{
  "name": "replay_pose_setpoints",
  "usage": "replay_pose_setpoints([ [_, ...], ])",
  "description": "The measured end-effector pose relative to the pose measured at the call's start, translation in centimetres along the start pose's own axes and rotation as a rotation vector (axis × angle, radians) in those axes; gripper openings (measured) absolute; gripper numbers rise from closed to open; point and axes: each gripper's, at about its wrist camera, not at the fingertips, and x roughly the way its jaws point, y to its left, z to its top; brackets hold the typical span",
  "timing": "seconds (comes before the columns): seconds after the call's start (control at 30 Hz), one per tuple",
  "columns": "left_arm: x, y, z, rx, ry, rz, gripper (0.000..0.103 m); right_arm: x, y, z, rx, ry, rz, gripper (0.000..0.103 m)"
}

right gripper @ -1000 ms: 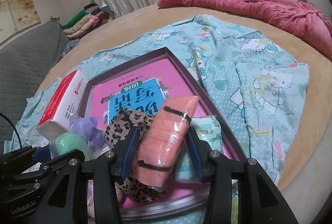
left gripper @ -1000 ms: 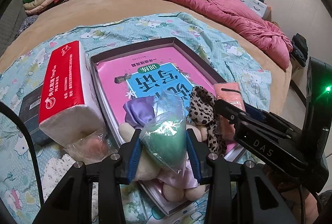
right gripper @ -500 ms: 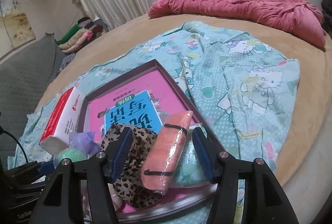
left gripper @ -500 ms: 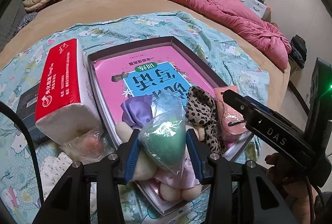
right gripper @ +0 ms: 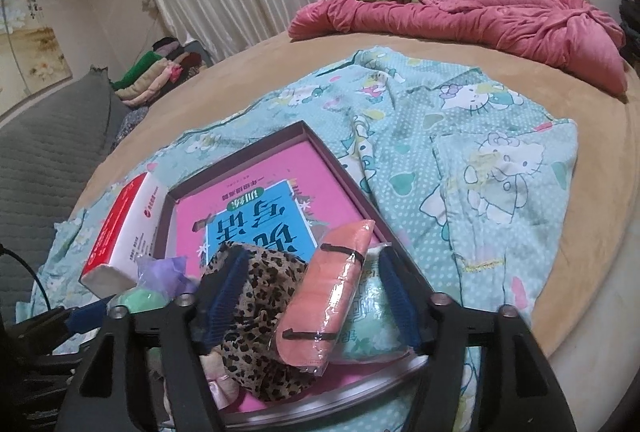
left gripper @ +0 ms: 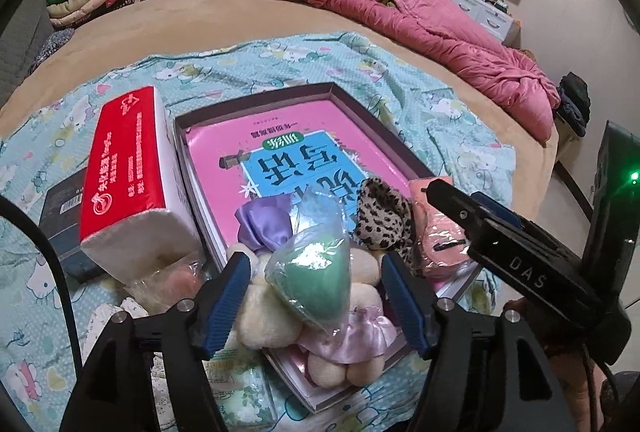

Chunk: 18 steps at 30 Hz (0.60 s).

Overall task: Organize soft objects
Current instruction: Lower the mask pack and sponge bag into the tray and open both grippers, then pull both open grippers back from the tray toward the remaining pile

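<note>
Right claw (right gripper: 310, 296) straddles pink roll (right gripper: 328, 294), unclamped.

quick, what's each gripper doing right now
Left gripper: open, fingers apart on either side of the bagged green sponge, not touching it.
Right gripper: open, straddling the wrapped pink cloth roll, not clamped.

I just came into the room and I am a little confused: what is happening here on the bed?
A person holds a gripper in each hand over a shallow box on the bed. The left gripper is open around a bagged green sponge. The right gripper is open around a wrapped pink cloth roll. Both items lie in the box, beside a leopard-print scrunchie.
</note>
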Motion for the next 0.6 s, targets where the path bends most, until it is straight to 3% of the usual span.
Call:
replay_pose_setpoints([
  [0.6,-3.3,0.6,0.0,0.004,-0.040,0.048,0.078,-1.1,0.6,-0.1,-0.032,-0.031,-0.010,0.076],
])
